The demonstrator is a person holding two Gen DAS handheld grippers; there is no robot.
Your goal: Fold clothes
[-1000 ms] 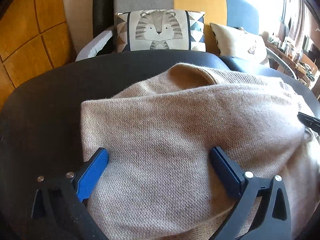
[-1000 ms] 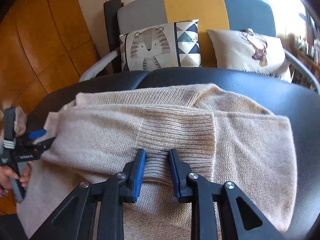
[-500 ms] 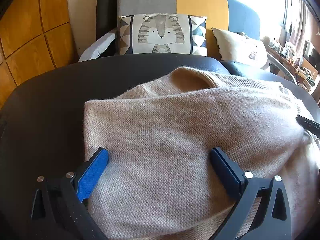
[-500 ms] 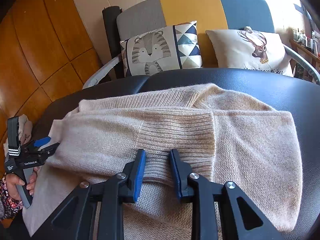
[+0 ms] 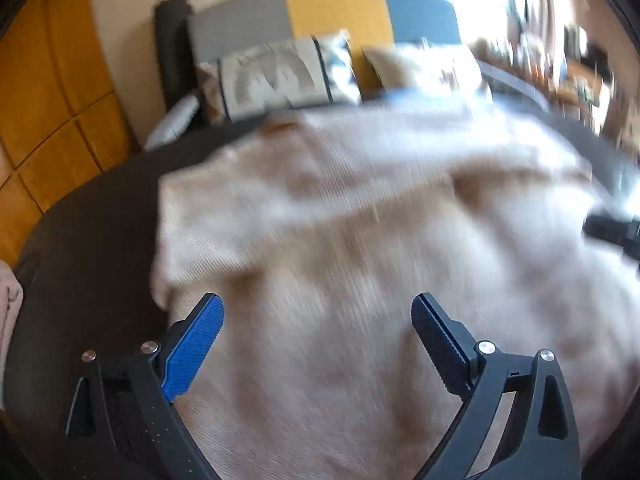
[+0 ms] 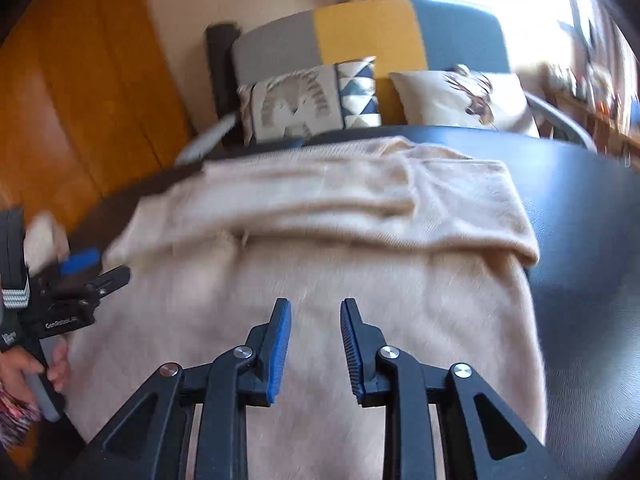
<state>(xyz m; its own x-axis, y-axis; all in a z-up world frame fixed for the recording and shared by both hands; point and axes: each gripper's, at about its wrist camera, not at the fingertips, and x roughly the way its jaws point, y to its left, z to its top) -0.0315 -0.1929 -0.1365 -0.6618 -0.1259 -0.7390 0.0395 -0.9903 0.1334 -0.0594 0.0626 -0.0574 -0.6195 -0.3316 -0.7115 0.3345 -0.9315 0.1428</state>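
Both grippers empty: left gripper [image 5: 316, 320] jaws wide apart, right gripper [image 6: 316, 316] narrowly apart, over beige sweater [image 6: 320, 248] mid dark table [image 6: 580, 200]. Risk: pinching one layer only drags the fold undone.

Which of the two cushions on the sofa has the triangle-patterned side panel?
The left cushion, the one with the striped animal face. Blue and white triangles run down its right edge. The cream cushion to its right carries only a dark animal print, no triangles.
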